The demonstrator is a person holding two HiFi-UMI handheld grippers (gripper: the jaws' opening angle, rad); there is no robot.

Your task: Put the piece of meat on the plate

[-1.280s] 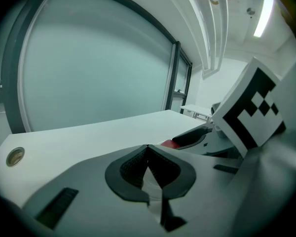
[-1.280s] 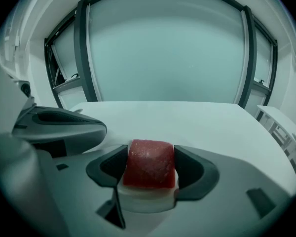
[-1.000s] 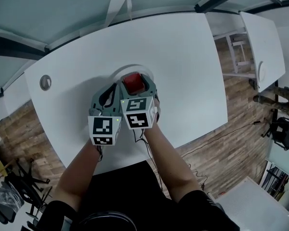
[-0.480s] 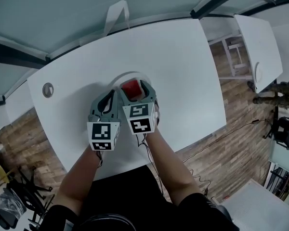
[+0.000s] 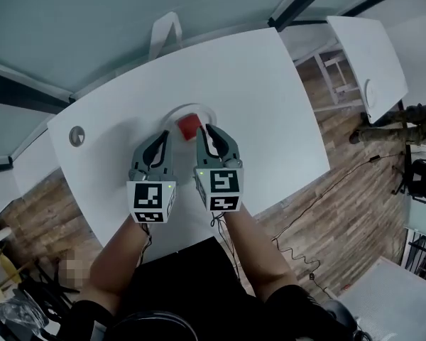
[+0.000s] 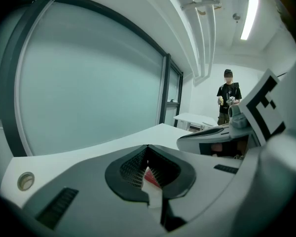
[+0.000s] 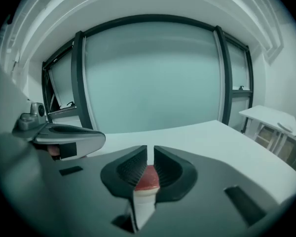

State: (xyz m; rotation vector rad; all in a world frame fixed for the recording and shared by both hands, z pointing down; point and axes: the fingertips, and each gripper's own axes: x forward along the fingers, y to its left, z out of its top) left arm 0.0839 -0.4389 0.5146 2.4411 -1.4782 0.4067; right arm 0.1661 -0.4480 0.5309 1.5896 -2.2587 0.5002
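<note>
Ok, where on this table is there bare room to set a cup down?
The table's right half, from the plate to the right edge, is bare; so is the strip between plate and grommet at left. Crowded: mid-table, where left gripper and right gripper, its empty jaws closing, hang by the meat on the plate.

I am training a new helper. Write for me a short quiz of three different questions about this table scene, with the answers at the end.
1. True or false: the meat lies on the plate.
2. Which colour is the meat? A) green B) red C) yellow
3. Fill in the missing word: the plate stands on a white ____.

Key: 1 true; 2 B; 3 table.
</note>
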